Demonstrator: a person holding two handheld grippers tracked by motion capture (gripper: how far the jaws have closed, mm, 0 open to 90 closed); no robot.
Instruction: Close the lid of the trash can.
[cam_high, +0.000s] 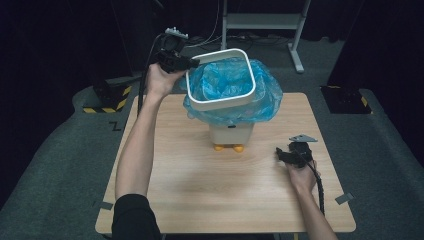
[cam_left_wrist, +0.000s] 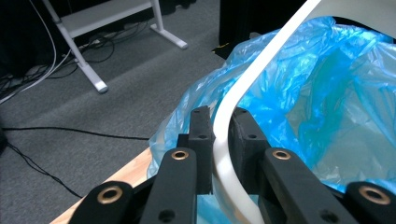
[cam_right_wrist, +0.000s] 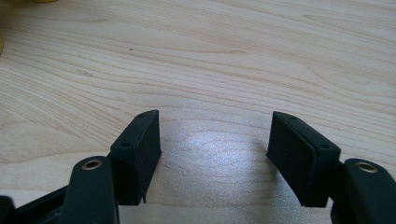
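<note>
Jaws of the left gripper pinch the white ring tight and hold it tilted over the small white bin on the surface. Blue bag hangs over the bin's top. I think the ring must next go down flat on the bag. Right gripper rests wide open, holding nothing. No words to read.

wooden table bears a white bin

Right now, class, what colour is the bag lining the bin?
Blue, translucent bag; clearest in the left gripper view.
</note>
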